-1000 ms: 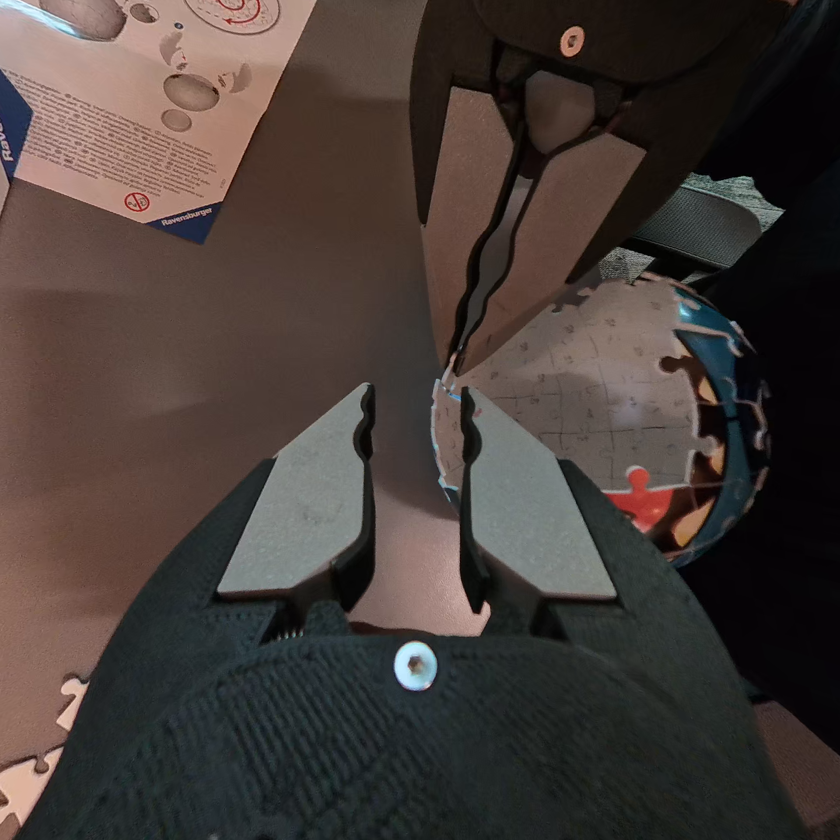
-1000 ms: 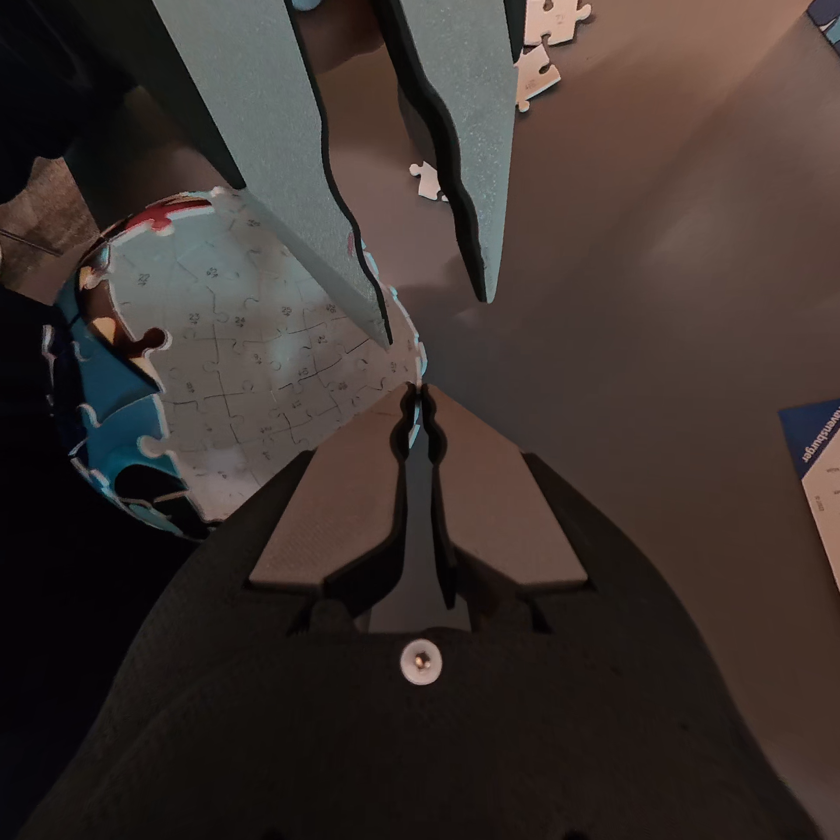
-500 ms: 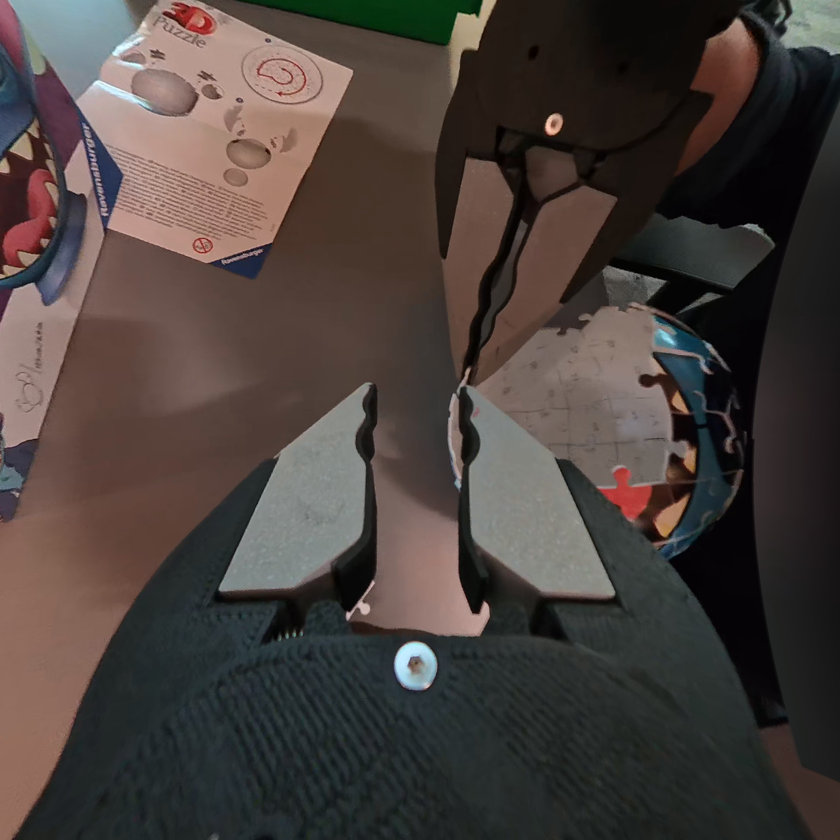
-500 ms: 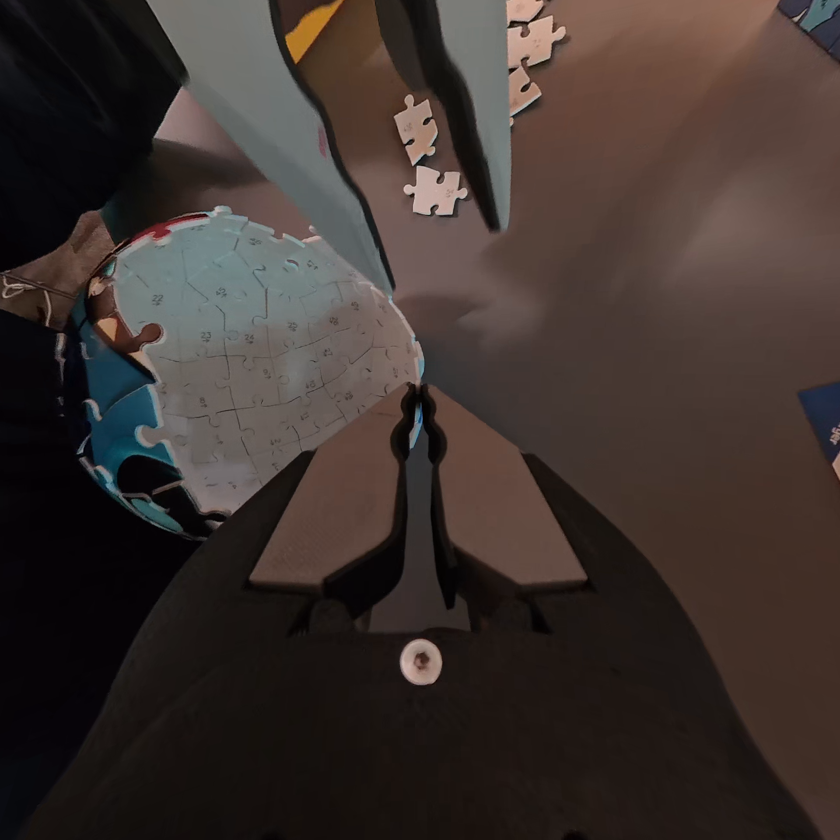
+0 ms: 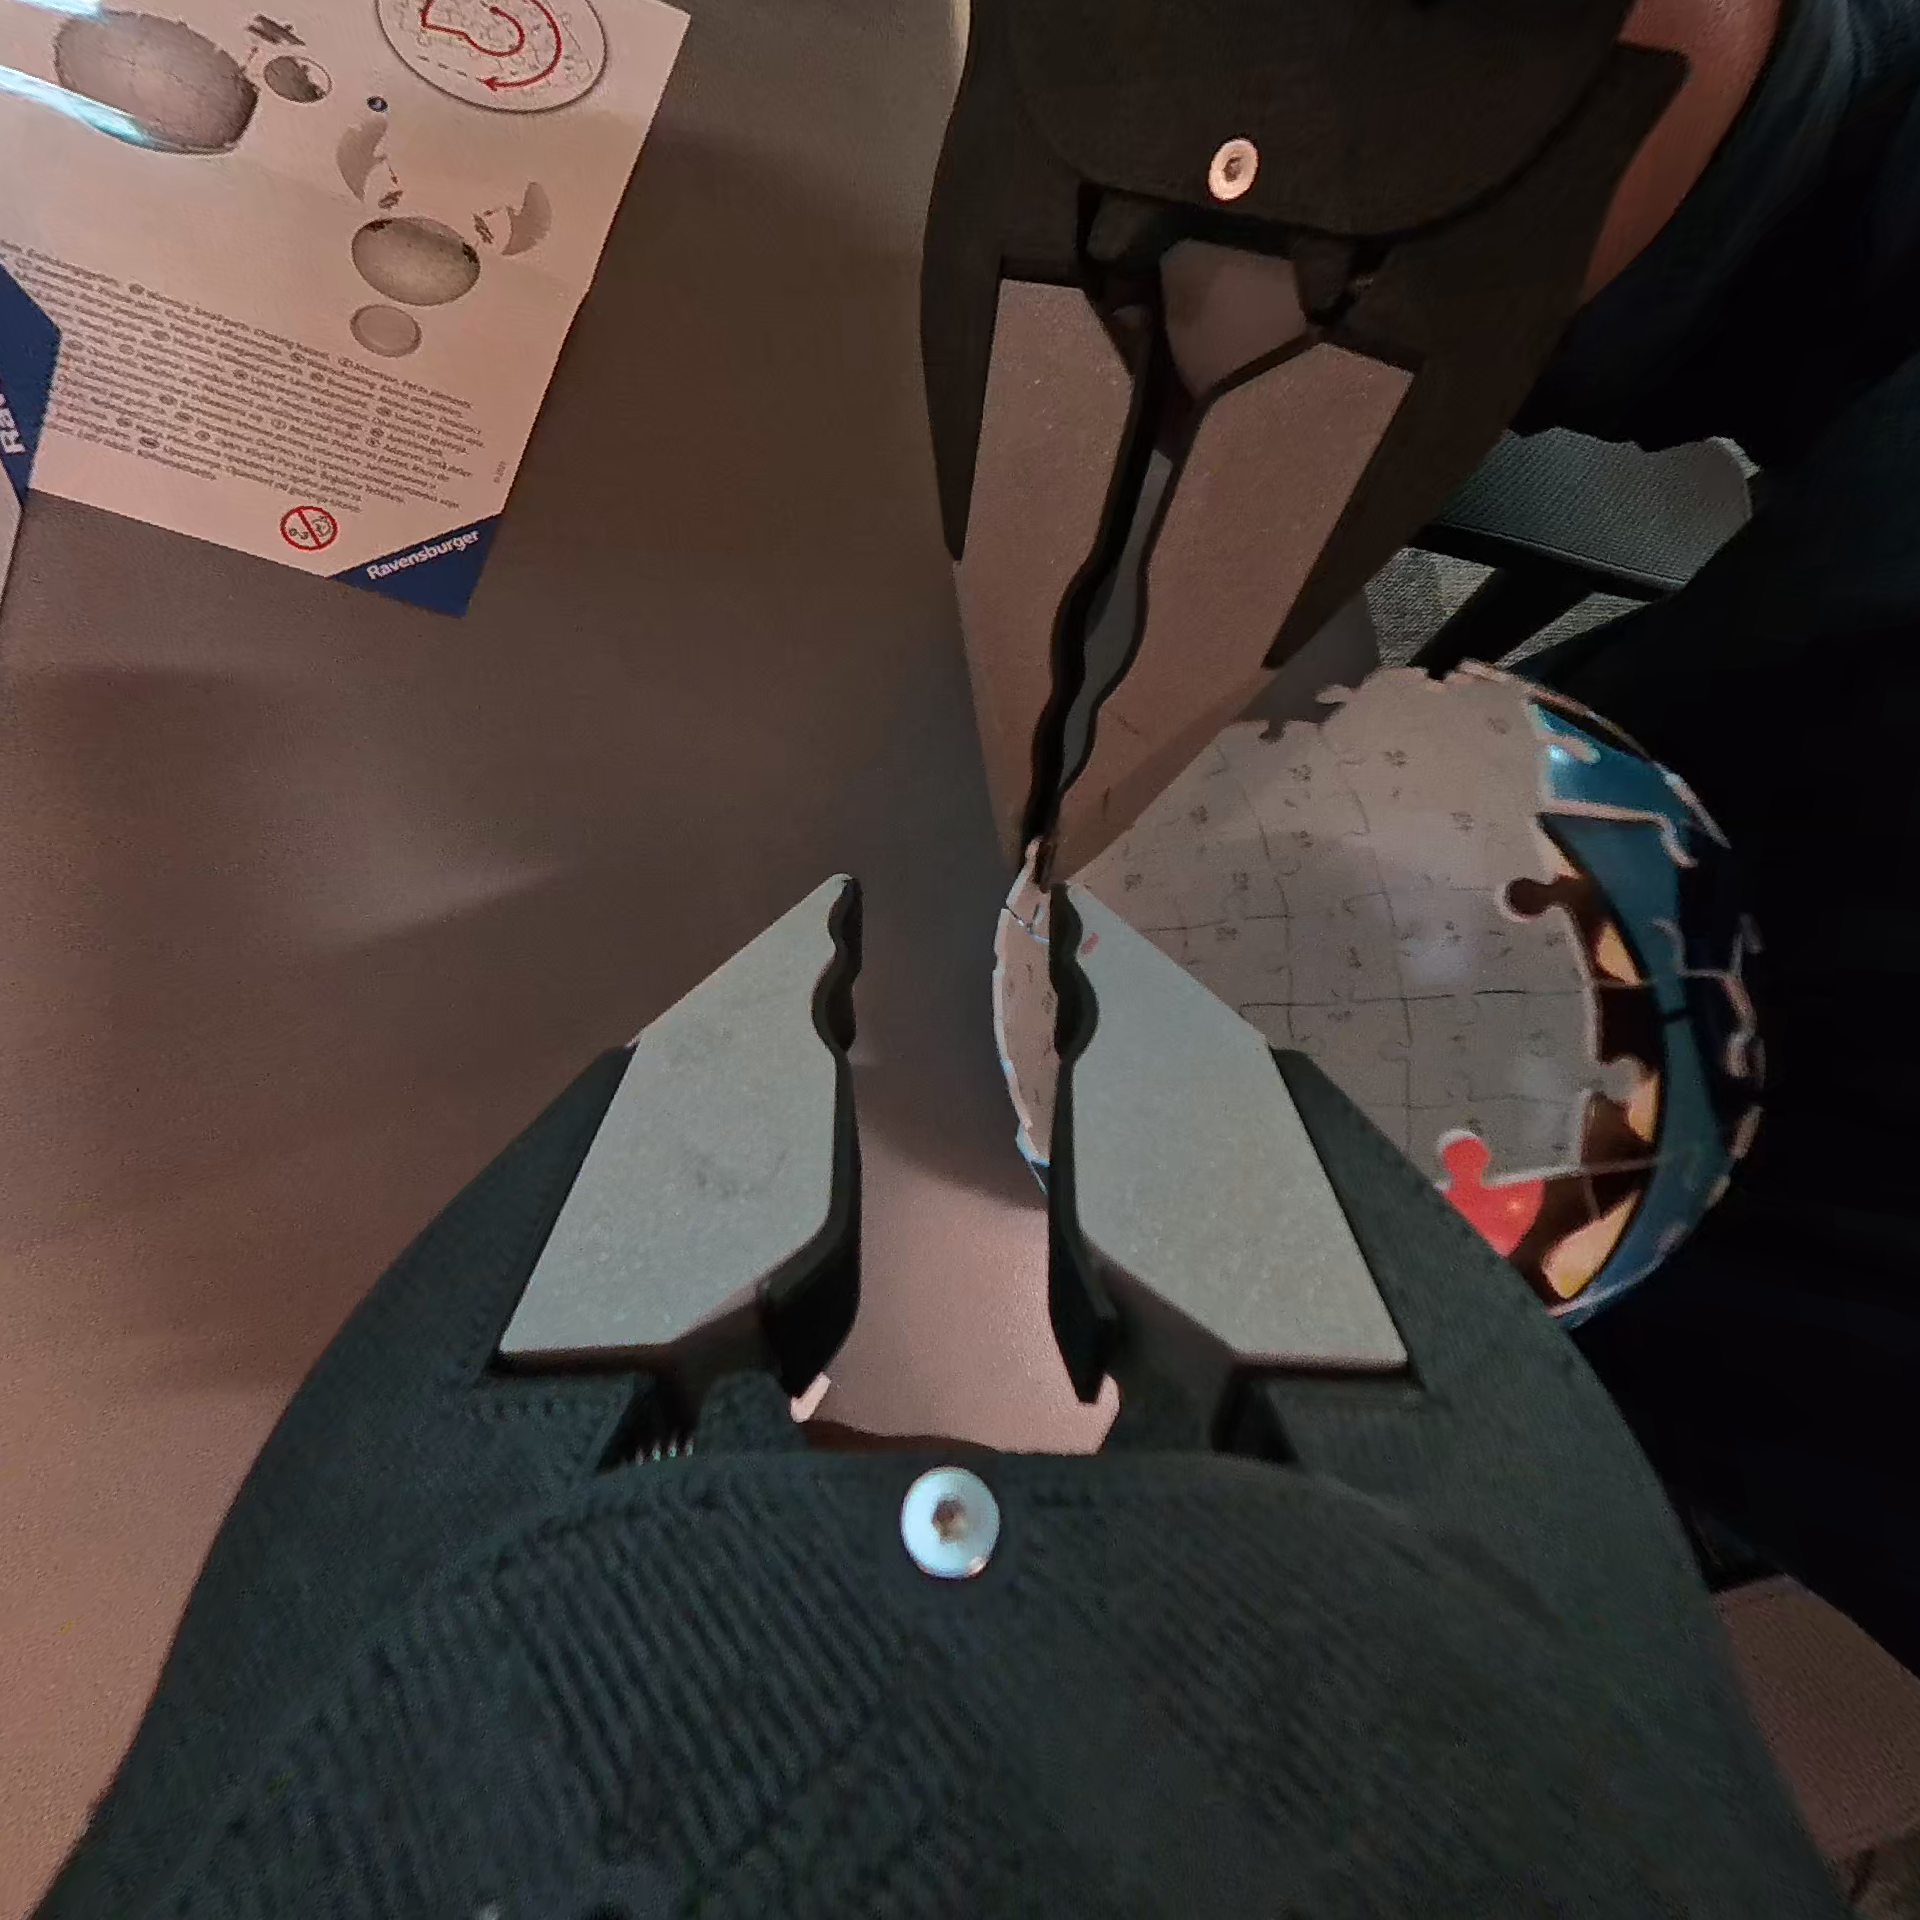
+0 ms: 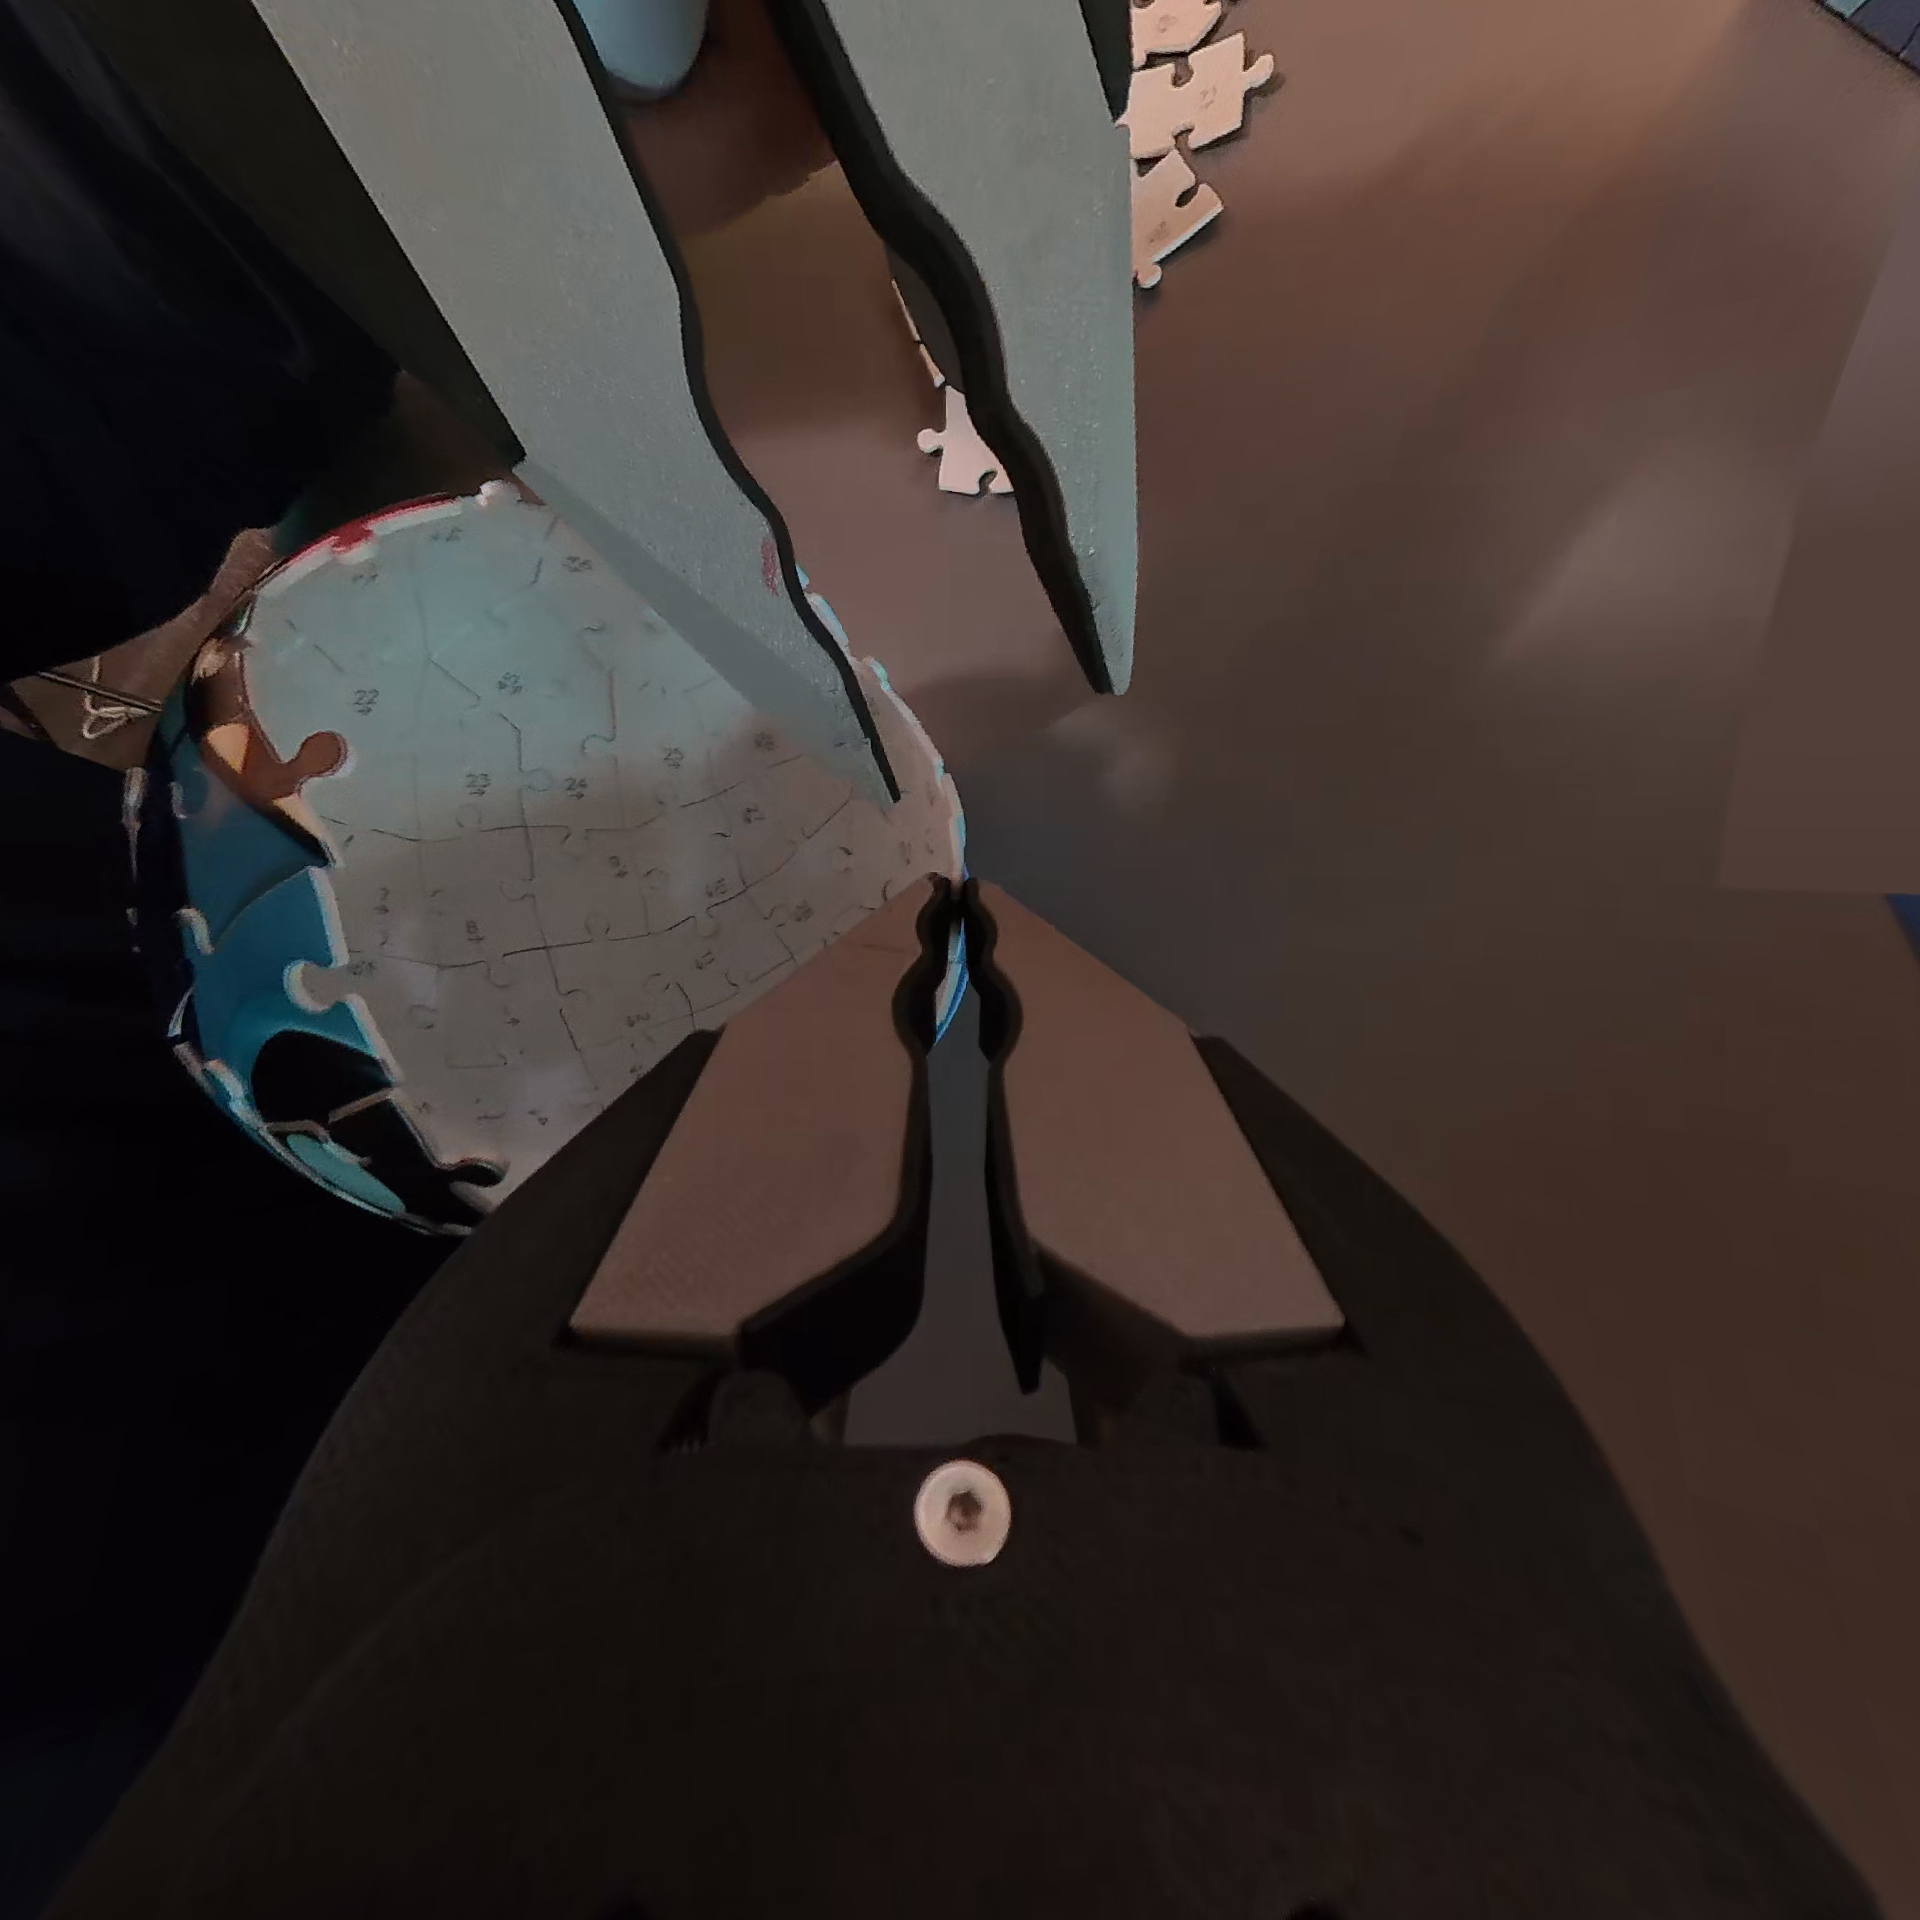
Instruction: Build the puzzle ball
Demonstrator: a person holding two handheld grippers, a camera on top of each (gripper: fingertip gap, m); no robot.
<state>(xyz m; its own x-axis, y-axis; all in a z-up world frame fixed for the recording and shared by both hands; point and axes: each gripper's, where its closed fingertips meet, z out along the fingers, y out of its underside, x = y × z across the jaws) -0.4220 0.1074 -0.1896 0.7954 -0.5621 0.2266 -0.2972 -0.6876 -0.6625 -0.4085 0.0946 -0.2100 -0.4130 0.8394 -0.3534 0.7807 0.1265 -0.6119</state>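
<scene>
You work over a plain grey-brown desk (image 5: 436, 831), dimly lit, with a dark chair (image 5: 1590, 520) past its edge. The puzzle ball (image 5: 1382, 966) hangs half built at that edge: its pale inner face of interlocked, numbered pieces is towards you, with a blue, red and dark printed outside curving away. Your right tool (image 6: 954, 883) is pressed together, pinching the ball's rim at its tips. Your left tool (image 5: 954, 894) is spread, 1 finger against the rim just beside that pinch, gripping nothing. Loose puzzle pieces (image 6: 1174, 156) lie face down on the desk beyond. A white instruction sheet (image 5: 291, 281) with a blue corner, diagrams and printed text lies at far left.
</scene>
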